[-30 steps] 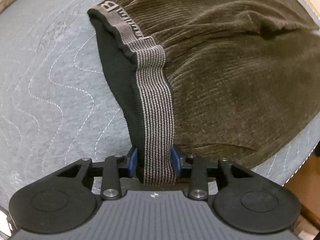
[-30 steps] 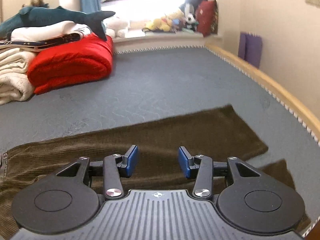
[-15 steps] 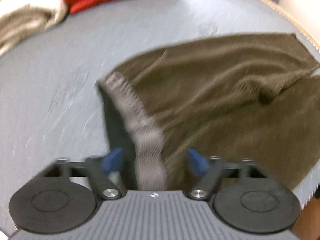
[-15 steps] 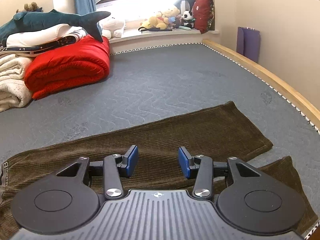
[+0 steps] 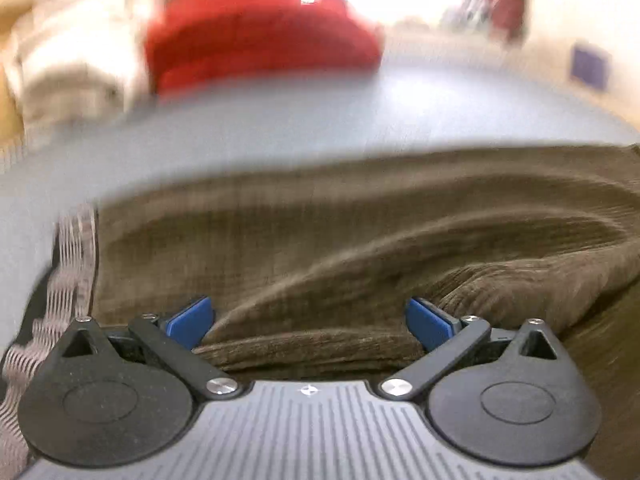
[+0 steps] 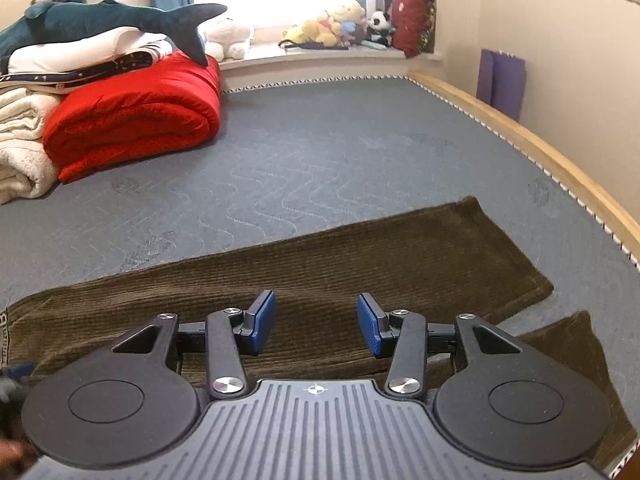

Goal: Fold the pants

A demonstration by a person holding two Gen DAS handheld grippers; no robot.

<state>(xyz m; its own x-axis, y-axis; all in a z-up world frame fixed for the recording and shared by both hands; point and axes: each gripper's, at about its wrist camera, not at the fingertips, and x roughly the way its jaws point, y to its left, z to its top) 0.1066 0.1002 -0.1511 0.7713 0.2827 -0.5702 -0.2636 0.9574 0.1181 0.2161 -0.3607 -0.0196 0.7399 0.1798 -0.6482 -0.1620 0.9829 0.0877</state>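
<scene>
**Brown corduroy pants spread on the mattress, both tongs open above them**

The pants [image 6: 360, 264] lie flat on the grey quilted mattress [image 6: 320, 160], stretched crosswise ahead of the right tongs; one leg runs to a squared hem ahead and to the right of those tongs, the second leg shows as a strip nearer and further right, partly under the tool body; the waist end with its striped elastic waistband [image 5: 72, 264] sits at the far left in the left wrist view, beside the left finger linkage

The left tongs [image 5: 308, 320] stand spread wide, blue pads [image 5: 190, 320] far apart and gripping nothing; a raised ridge of the corduroy lies between and just ahead of them, though the blur hides whether cloth touches either pad; the right tongs [image 6: 316, 324] are open to a moderate gap, holding nothing, hovering over the middle of the pants

Beyond the pants, ahead and to the left of the right tongs, a rolled red blanket [image 6: 136, 120] rests on the mattress beside cream towels [image 6: 20, 152], with a plush shark [image 6: 112, 24] on top of the stack; a wooden bed rail [image 6: 540, 152] runs along the right side; soft toys [image 6: 332, 24] line the window ledge straight ahead
</scene>
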